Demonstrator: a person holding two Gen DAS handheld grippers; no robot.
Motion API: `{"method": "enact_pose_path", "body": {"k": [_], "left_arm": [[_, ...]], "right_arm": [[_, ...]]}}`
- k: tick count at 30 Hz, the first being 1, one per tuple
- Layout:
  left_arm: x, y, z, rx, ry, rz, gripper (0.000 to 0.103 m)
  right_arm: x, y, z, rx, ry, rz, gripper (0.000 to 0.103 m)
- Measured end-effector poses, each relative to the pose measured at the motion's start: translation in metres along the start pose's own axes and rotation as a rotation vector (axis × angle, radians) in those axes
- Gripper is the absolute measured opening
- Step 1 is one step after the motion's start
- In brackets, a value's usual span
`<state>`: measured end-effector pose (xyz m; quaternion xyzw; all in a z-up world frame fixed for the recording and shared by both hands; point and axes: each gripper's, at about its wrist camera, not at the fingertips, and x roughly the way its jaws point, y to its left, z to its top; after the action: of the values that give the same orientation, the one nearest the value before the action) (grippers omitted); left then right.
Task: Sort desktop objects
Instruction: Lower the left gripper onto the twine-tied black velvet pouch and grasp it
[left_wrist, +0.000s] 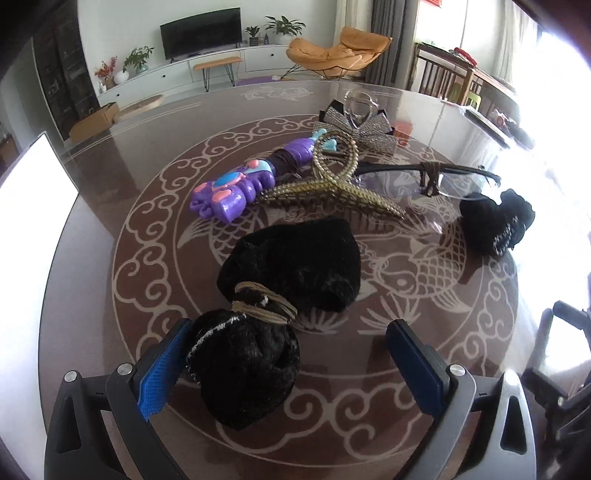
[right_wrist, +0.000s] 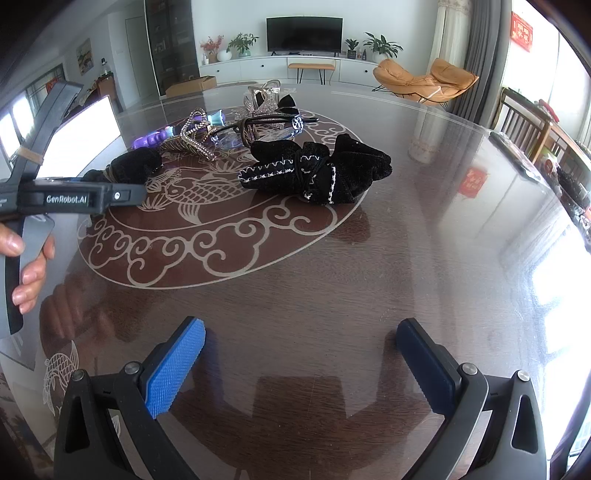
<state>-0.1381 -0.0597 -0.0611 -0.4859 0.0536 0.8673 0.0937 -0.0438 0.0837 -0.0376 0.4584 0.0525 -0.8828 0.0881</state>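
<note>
A living room lies behind my work: a dark television on a long white cabinet, potted plants beside it, and an orange lounge chair by the window. In front of me is a round glass-topped table with a carp and cloud pattern under the glass.

My left gripper is spread wide, its blue pads low over the table. A black velvet pouch, tied at the neck with tan cord, lies partly between the fingers: its gathered end sits against the left pad (touching, as far as I can tell), while the right pad stands clear of it. Nothing is clamped.

Beyond the pouch, a gold hair claw lies just beside a purple toy wand, and behind them a rhinestone bow clip. A pair of black-rimmed glasses rests to the right of the claw, and a second black pouch, edged with white stitching, lies near the glasses.

My right gripper is also wide open and holds nothing, hanging over bare glass well apart from the pile. From that side I see my left hand wrapped around the other tool's handle at the left edge.
</note>
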Motion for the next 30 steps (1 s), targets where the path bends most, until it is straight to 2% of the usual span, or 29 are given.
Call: {"method": "enact_pose_path", "body": {"k": [2, 5, 13, 17, 22, 26, 30], "left_arm": [[-0.006, -0.008, -0.007, 0.052, 0.007, -0.022, 0.103], [-0.012, -0.012, -0.013, 0.083, 0.010, -0.013, 0.103], [-0.021, 0.009, -0.025, 0.012, 0.021, -0.041, 0.103], [-0.050, 0.019, -0.031, 0.009, -0.032, -0.065, 0.103], [-0.067, 0.024, -0.021, 0.034, -0.074, -0.080, 0.103], [-0.050, 0.013, 0.001, 0.034, -0.071, -0.055, 0.103], [-0.007, 0.004, 0.022, -0.036, 0.020, -0.069, 0.103]], "right_arm": [[0.000, 0.000, 0.000, 0.000, 0.000, 0.000, 0.103], [0.000, 0.000, 0.000, 0.000, 0.000, 0.000, 0.103], [0.000, 0.000, 0.000, -0.001, 0.000, 0.000, 0.103], [0.002, 0.000, 0.001, 0.002, -0.001, 0.000, 0.103], [0.002, 0.000, 0.001, 0.001, 0.000, 0.000, 0.103], [0.002, 0.000, 0.001, 0.001, -0.001, 0.000, 0.103], [0.002, 0.000, 0.001, 0.001, -0.001, 0.000, 0.103]]}}
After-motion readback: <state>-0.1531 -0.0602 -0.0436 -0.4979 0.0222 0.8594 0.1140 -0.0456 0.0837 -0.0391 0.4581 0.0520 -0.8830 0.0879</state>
